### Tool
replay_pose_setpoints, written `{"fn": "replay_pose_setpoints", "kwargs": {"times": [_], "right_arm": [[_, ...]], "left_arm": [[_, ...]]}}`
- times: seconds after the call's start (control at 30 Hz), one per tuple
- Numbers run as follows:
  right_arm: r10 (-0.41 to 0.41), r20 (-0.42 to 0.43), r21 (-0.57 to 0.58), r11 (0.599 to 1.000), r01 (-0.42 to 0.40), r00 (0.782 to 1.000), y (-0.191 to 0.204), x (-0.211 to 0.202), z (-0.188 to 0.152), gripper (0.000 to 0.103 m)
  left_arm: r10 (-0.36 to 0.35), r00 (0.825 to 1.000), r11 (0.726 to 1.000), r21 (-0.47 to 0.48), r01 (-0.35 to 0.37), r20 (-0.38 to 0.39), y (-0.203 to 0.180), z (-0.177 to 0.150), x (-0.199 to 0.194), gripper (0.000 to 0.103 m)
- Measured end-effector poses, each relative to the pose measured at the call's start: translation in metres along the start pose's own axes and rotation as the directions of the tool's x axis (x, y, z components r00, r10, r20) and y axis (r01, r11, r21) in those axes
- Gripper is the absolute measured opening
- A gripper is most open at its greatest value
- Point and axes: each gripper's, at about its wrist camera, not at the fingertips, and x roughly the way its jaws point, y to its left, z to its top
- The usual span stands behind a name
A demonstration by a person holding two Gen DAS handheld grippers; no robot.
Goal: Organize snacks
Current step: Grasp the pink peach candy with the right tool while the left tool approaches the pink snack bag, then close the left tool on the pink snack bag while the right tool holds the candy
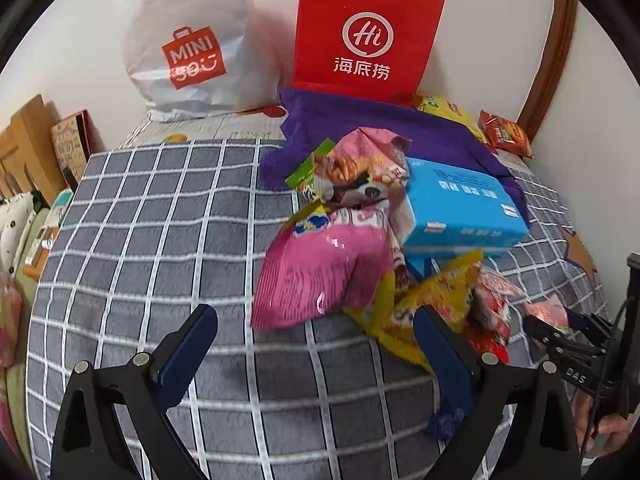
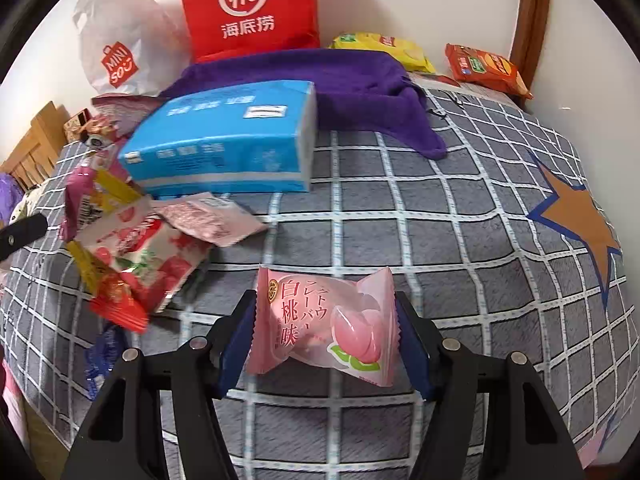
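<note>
A heap of snack packets lies on a grey checked blanket (image 1: 160, 240). In the left wrist view I see a big pink bag (image 1: 320, 272), a pink raccoon bag (image 1: 364, 176), a yellow packet (image 1: 436, 296) and a blue box (image 1: 460, 208). My left gripper (image 1: 316, 344) is open and empty, just in front of the heap. In the right wrist view my right gripper (image 2: 326, 332) is shut on a small pink peach snack packet (image 2: 324, 324), held above the blanket (image 2: 440, 240). The blue box (image 2: 228, 144) and a strawberry packet (image 2: 148, 260) lie to its left.
A red paper bag (image 1: 368, 36) and a white Miniso plastic bag (image 1: 192, 44) stand against the back wall. A purple cloth (image 2: 360, 80) lies behind the heap. Yellow (image 2: 384, 46) and orange (image 2: 486, 66) packets lie at the back right. A wooden headboard (image 1: 28, 140) is at left.
</note>
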Motion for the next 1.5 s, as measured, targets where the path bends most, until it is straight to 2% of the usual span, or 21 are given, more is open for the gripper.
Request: {"fn": "replay_pose_setpoints", "kwargs": {"times": [0.17,0.33,0.47,0.73,0.83,0.9,0.93,1.03,1.17,1.5], "right_arm": [[0.033,0.016,0.013,0.999,-0.033,0.999,-0.011,0.003,-0.003,0.067],[0.006,0.047,-0.01,1.0,-0.005,0.999,-0.011,0.006,-0.007,0.071],[0.019,0.073,-0.008,1.0,-0.018,0.997,-0.015,0.005,-0.009,0.071],[0.032,0.053,-0.007,0.999,-0.031,0.998,-0.017,0.007,-0.005,0.072],[0.022,0.041,-0.012,1.0,-0.022,0.999,-0.016,0.009,-0.002,0.073],[0.014,0.039,-0.016,1.0,-0.013,0.999,-0.014,0.009,-0.001,0.072],[0.009,0.039,-0.014,1.0,-0.009,0.999,-0.014,0.008,-0.001,0.071],[0.013,0.031,-0.006,1.0,-0.013,0.999,-0.013,0.005,-0.001,0.065],[0.029,0.032,-0.003,1.0,-0.029,0.999,-0.01,-0.003,0.0,0.064],[0.006,0.091,-0.02,1.0,-0.004,0.996,0.004,-0.035,-0.001,0.064]], "left_arm": [[0.0,1.0,1.0,0.002,0.0,-0.005,-0.001,0.01,0.017,0.098],[-0.006,1.0,1.0,0.007,0.006,-0.019,-0.003,0.016,0.03,0.092],[-0.012,1.0,1.0,0.015,0.012,-0.02,-0.005,0.018,0.038,0.092],[-0.019,1.0,0.999,0.034,0.02,-0.024,-0.006,0.022,0.048,0.084],[-0.031,0.999,0.999,0.033,0.031,-0.019,-0.004,0.023,0.047,0.078],[-0.046,0.999,0.998,0.032,0.047,-0.012,-0.001,0.024,0.043,0.068],[-0.056,0.998,0.998,0.029,0.057,-0.012,0.0,0.025,0.042,0.06],[-0.073,0.997,0.997,0.023,0.073,-0.022,0.003,0.025,0.039,0.054],[-0.089,0.996,0.996,0.015,0.089,-0.021,0.007,0.022,0.032,0.053],[-0.102,0.995,0.995,0.0,0.102,0.0,0.012,0.006,-0.001,0.053]]}}
